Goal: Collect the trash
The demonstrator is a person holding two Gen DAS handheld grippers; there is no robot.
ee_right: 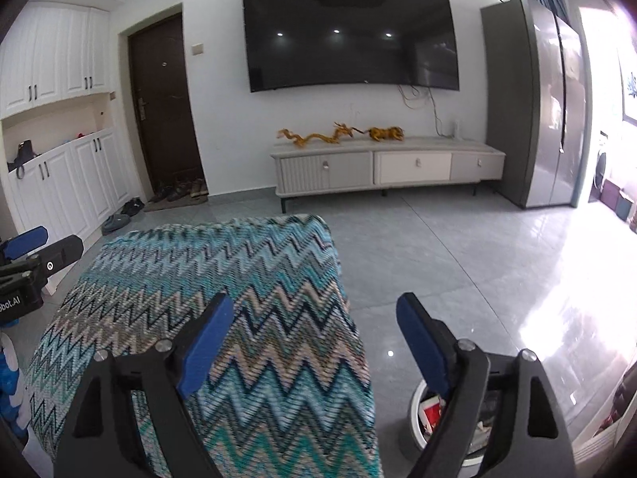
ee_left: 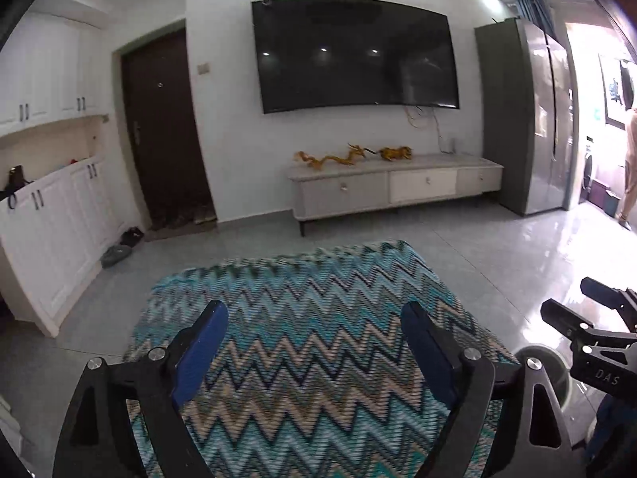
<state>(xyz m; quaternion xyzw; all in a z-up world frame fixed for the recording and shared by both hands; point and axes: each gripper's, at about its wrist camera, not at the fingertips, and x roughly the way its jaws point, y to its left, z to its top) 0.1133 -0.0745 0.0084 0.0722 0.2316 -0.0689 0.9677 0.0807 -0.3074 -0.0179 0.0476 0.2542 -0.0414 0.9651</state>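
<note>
Here the trash sits in a white bin (ee_right: pixel 422 422) on the floor, just right of the worktop (ee_right: pixel 239 298), which is draped in a blue zigzag cloth; a red and white scrap (ee_right: pixel 432 412) shows inside the bin, partly hidden behind the right gripper (ee_right: pixel 314 338). That gripper hangs over the worktop's right edge, its jaws spread wide with nothing between them. The left gripper (ee_left: pixel 314 342) hangs over the worktop's middle, jaws likewise released and empty. In the left view the bin's rim (ee_left: pixel 545 358) peeks out beside the worktop's right corner. Beyond the worktop a grey TV stand (ee_right: pixel 382 167) lines the wall with gold dragon figures (ee_right: pixel 318 137) on top and a dark TV (ee_right: pixel 350 34) above it. A fridge (ee_right: pixel 533 103) stands right of the stand, a brown door (ee_right: pixel 165 99) and white cabinets (ee_right: pixel 55 119) left of it
</note>
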